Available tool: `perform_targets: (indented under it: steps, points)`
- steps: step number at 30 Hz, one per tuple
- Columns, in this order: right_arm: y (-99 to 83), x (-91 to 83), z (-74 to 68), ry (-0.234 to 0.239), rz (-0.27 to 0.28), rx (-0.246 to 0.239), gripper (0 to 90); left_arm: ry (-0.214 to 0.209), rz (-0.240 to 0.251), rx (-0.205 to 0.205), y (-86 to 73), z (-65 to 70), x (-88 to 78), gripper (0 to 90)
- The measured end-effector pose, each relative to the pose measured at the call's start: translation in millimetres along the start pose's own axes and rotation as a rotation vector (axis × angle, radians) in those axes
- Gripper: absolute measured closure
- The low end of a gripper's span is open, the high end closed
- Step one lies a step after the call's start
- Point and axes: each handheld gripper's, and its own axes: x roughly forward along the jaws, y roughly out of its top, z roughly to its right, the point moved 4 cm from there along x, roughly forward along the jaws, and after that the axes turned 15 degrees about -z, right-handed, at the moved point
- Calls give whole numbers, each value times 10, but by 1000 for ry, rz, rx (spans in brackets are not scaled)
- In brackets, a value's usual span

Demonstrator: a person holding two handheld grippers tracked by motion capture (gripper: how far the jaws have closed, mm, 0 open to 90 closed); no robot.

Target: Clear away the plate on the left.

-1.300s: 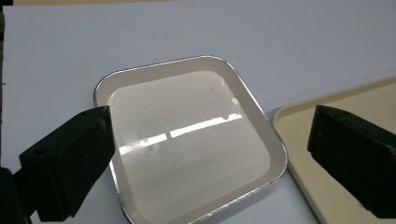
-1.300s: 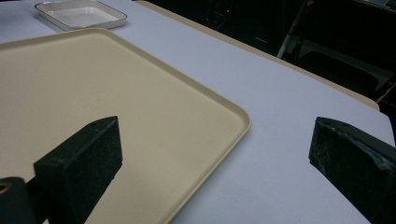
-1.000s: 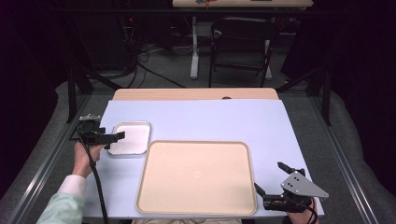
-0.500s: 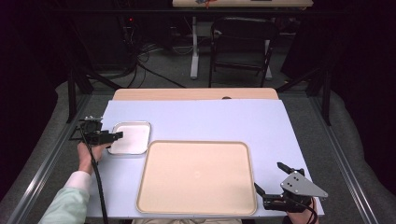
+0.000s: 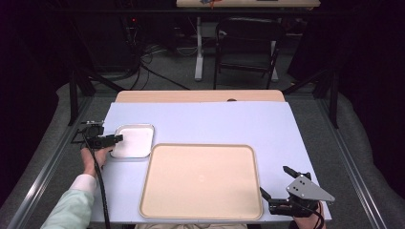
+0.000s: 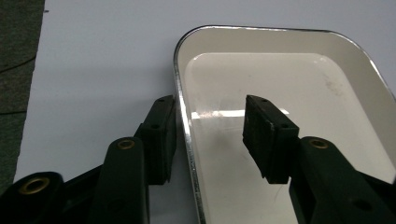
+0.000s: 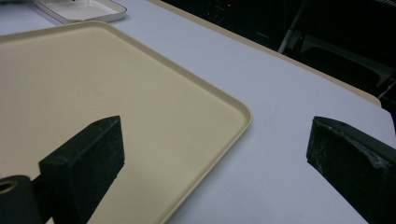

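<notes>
A small white metal tray [image 5: 136, 140] lies at the table's left, next to a large beige tray [image 5: 200, 181] in the front middle. My left gripper [image 5: 116, 138] is at the white tray's left edge. In the left gripper view the left gripper [image 6: 210, 137] is open and straddles the white tray's [image 6: 303, 84] rim, one jaw outside on the table, one inside, neither touching it. My right gripper [image 5: 273, 180] hovers wide open at the beige tray's front right corner. In the right gripper view the right gripper [image 7: 215, 154] has one jaw over the beige tray [image 7: 93, 84] and one over the table.
The light blue table top [image 5: 215, 124] has a wooden strip [image 5: 200, 96] along its far edge. Behind it stand a dark chair [image 5: 248, 43] and cables on the floor. The white tray [image 7: 79, 9] appears far off in the right gripper view.
</notes>
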Motion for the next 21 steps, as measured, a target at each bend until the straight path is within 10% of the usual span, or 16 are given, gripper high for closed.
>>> perform_targets:
  steps: [21]
  points:
    - [-3, 10, -4, 0, -10, -5, 43, -9, 26, -61, -40, -47, 30, 746]
